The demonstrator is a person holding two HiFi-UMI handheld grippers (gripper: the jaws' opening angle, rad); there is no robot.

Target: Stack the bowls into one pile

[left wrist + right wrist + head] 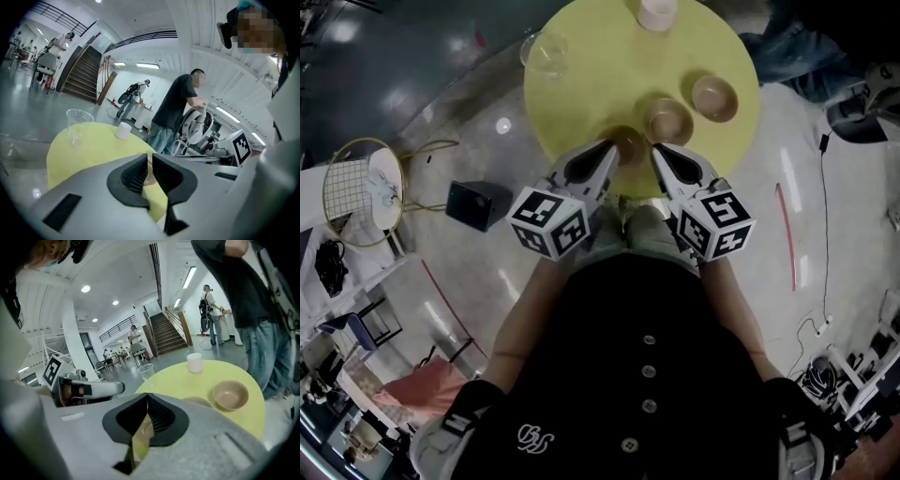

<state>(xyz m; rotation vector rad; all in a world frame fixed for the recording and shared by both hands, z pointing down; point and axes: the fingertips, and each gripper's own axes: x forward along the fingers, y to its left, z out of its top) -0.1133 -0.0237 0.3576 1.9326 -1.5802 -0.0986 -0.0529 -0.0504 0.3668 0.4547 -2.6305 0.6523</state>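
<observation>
Three tan bowls stand apart on the round yellow table [581, 84]: one at the right [715, 97], one in the middle [667, 120], and one nearest the edge [628, 142]. My left gripper [612, 148] and right gripper [657, 150] hover side by side over the table's near edge, flanking the nearest bowl. Both are shut with nothing in them. In the right gripper view, the right bowl [230, 394] shows fully, and the middle bowl [199, 402] is half hidden behind the right gripper [148, 397]. In the left gripper view, the left gripper [150, 157] hides most of the nearest bowl.
A clear plastic cup [547, 53] stands at the table's left rim and a white cup [657, 13] at its far side. A person in a dark shirt and jeans [176, 112] stands beyond the table. A black box [475, 203] and a wire basket [361, 192] sit on the floor at left.
</observation>
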